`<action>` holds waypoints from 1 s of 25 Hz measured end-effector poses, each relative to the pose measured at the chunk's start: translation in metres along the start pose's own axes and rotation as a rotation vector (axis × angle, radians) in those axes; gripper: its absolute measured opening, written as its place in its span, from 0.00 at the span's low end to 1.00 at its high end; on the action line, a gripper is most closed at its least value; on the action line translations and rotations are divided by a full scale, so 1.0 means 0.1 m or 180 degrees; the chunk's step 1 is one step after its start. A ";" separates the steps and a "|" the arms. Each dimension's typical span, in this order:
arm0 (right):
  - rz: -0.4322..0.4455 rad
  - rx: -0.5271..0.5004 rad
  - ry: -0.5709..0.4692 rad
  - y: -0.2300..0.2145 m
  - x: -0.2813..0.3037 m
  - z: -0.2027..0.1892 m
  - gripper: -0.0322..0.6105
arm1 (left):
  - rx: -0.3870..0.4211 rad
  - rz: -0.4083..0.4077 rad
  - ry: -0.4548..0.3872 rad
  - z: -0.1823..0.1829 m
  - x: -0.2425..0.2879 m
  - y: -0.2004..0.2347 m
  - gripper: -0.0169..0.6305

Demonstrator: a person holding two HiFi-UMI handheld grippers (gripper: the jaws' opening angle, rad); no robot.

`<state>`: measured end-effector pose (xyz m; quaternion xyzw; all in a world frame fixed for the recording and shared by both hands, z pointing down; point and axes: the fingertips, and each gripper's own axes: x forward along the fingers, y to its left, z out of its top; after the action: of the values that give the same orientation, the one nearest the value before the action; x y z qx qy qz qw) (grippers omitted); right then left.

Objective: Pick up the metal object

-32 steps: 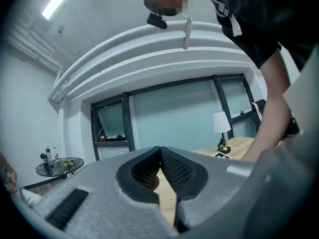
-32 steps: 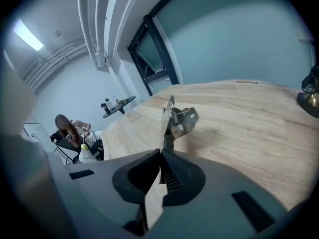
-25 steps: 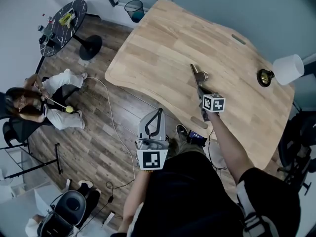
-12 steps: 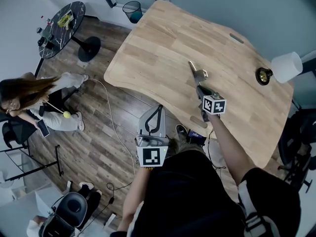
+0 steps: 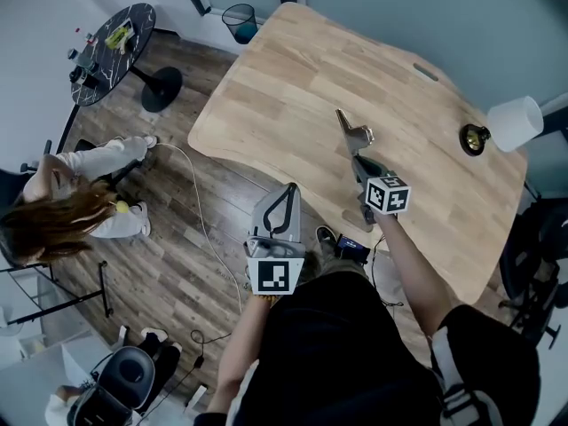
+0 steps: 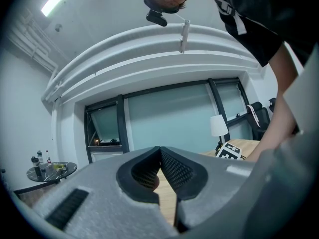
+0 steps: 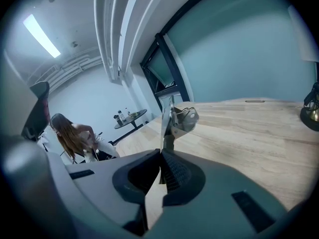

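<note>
A thin metal object (image 5: pixel 351 133) with a folded bracket end sticks up and away from my right gripper (image 5: pixel 360 164), which is shut on its lower end above the light wooden table (image 5: pixel 284 87). In the right gripper view the metal object (image 7: pixel 172 119) rises from the closed jaws of the right gripper (image 7: pixel 160 157), clear of the tabletop. My left gripper (image 5: pixel 289 190) hangs off the table's near edge, over the floor. In its own view the left gripper (image 6: pixel 160 152) is shut with nothing between its pads.
A lamp with a white shade (image 5: pixel 513 122) and a brass base (image 5: pixel 476 138) stands at the table's right end. On the wood floor at left are a round black side table (image 5: pixel 112 46), a waste bin (image 5: pixel 239 13), a seated person (image 5: pixel 75 193) and a loose cable (image 5: pixel 200 211).
My right gripper has shifted slightly up and left with the metal object in it. The left gripper has tilted a little. The person at left has bent forward.
</note>
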<state>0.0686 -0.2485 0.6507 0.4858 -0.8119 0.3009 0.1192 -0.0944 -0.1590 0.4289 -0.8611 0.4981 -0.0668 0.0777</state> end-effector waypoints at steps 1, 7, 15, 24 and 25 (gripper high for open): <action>0.0020 -0.0005 -0.0021 0.03 -0.02 0.03 0.06 | -0.0014 -0.0001 -0.0015 0.01 0.01 0.00 0.04; 0.0109 -0.0035 -0.0147 0.18 -0.12 0.20 0.06 | -0.0018 -0.0058 0.0006 0.01 0.05 -0.01 0.04; 0.0190 -0.0154 -0.0353 0.42 -0.28 0.47 0.06 | 0.0046 -0.0141 -0.0026 0.06 0.07 -0.02 0.04; 0.0181 -0.0167 -0.0601 0.71 -0.50 0.60 0.06 | 0.0055 -0.0308 -0.0075 0.06 0.07 -0.01 0.04; 0.0190 -0.0151 -0.0620 0.76 -0.52 0.62 0.06 | 0.0063 -0.0319 -0.0092 0.08 0.07 0.00 0.04</action>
<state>0.0358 -0.2218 0.5484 0.4854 -0.8407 0.2364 0.0421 -0.0892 -0.1650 0.4215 -0.8850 0.4525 -0.0632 0.0900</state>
